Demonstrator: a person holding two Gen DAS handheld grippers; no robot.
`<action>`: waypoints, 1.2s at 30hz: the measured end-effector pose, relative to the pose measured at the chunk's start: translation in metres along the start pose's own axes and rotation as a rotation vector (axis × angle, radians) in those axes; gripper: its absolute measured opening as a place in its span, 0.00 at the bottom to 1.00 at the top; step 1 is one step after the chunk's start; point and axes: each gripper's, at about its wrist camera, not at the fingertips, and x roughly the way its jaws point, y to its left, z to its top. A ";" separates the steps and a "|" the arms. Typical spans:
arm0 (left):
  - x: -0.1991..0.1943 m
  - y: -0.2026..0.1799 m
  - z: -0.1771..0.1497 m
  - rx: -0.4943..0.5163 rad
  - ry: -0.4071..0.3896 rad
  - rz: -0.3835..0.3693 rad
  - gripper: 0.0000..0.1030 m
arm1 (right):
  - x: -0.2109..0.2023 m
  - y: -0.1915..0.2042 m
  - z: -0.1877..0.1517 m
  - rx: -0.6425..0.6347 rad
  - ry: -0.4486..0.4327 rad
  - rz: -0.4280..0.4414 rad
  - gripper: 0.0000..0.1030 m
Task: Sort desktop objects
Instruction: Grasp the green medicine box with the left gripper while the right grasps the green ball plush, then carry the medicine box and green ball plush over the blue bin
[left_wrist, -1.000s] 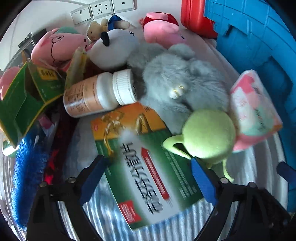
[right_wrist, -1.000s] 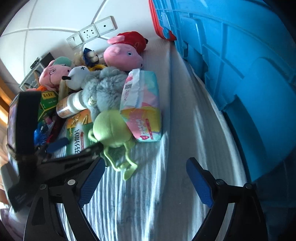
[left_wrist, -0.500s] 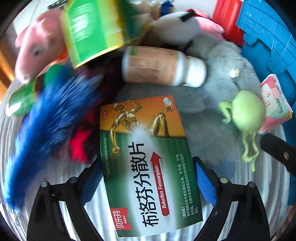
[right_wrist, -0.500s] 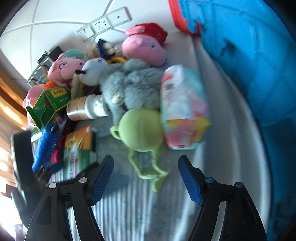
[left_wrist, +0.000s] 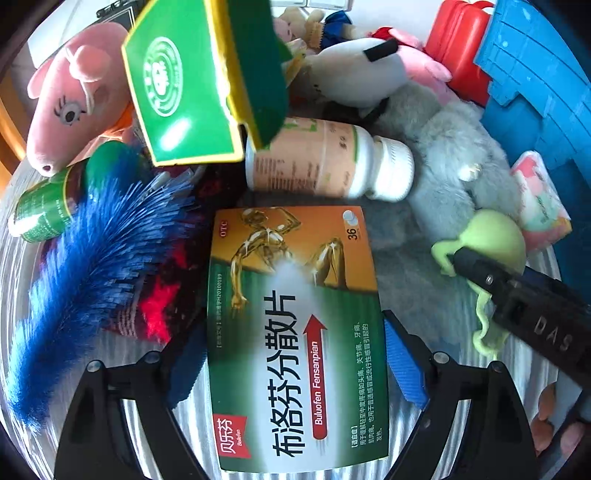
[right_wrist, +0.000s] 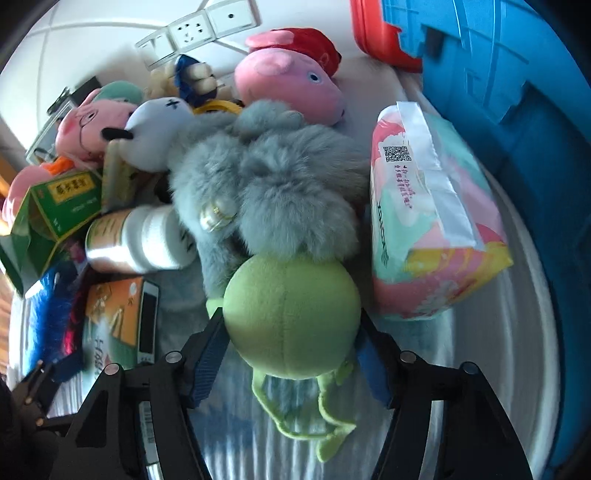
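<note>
On the left, the left gripper (left_wrist: 293, 354) points steeply down over the medicine box (left_wrist: 295, 332), a flat green and orange carton lying face up on the striped cloth (left_wrist: 110, 354). The box sits lengthwise between the two blue pads (left_wrist: 404, 363), filling nearly the whole gap; the jaws are wide and closing, and whether the pads already press on the box edges cannot be told. Left of the box lie a blue feather duster (left_wrist: 99, 266) and a small green can (left_wrist: 40, 218). Beyond its far end a white-capped pill bottle (left_wrist: 328, 162) lies on its side, with a tilted green carton (left_wrist: 207, 81) above it and a pink pig plush (left_wrist: 70, 96) farther left.

To the right, the right gripper (right_wrist: 290, 354) straddles the green round plush (right_wrist: 291, 317). The ball-shaped body lies between the blue pads (right_wrist: 208, 354), its thin legs trailing back toward the camera. The jaws are closing, about half open, and both pads meet the plush's sides. Just behind it is a grey fluffy plush (right_wrist: 277, 192), touching it. Right of both lies a pink tissue pack (right_wrist: 432, 229), and beside that stands a blue plastic bin (right_wrist: 517, 92) at the cloth's edge.
</note>
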 end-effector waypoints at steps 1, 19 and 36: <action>-0.004 -0.001 -0.003 0.002 -0.005 -0.002 0.85 | -0.003 0.002 -0.004 -0.015 0.006 0.007 0.63; -0.211 0.037 -0.056 0.028 -0.386 0.019 0.85 | -0.190 0.053 -0.040 -0.189 -0.339 0.087 0.62; -0.344 -0.087 -0.034 0.152 -0.665 -0.111 0.85 | -0.389 -0.002 -0.042 -0.215 -0.685 -0.009 0.62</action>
